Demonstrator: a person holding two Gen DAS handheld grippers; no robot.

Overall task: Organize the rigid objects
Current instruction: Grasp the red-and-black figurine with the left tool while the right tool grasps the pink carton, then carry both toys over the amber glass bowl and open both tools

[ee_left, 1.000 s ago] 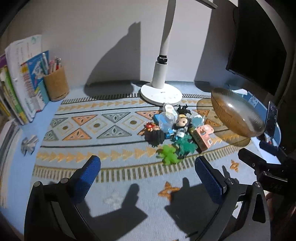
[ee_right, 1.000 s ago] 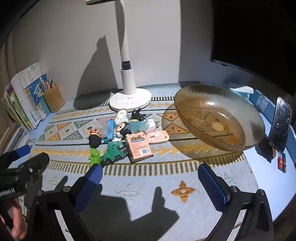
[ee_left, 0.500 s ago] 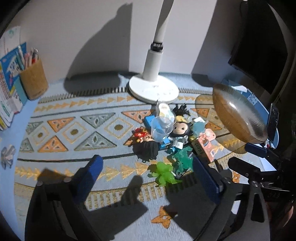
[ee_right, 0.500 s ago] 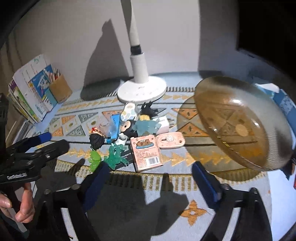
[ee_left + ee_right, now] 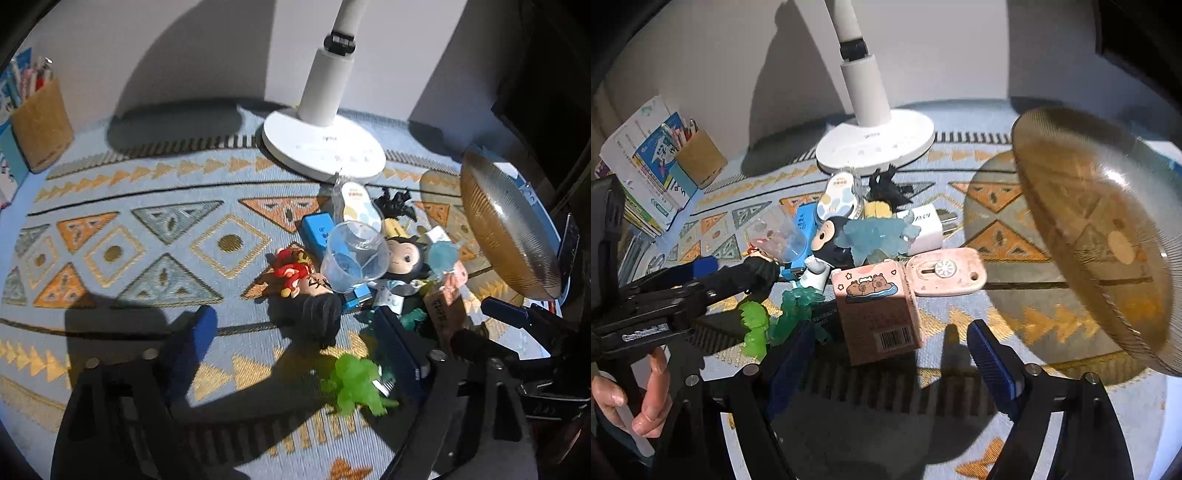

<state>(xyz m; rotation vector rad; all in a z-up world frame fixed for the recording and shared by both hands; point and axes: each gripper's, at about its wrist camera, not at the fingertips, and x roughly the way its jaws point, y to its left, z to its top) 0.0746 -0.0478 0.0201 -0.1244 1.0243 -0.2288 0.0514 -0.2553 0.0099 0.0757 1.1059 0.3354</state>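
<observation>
The lamp (image 5: 871, 122) is cut off above its white post, and the toys (image 5: 849, 251) lie heaped, half covering one another, on the woven mat (image 5: 147, 258) over the counter. A clear plastic cup (image 5: 354, 254) lies tipped in the heap; the ribbed amber glass bowl (image 5: 1108, 240) beside it holds nothing. Left tongs (image 5: 299, 347) and right tongs (image 5: 890, 347) have just been narrowing but gape, gripping nothing, the pink carton (image 5: 875, 314) just beyond the right pair.
</observation>
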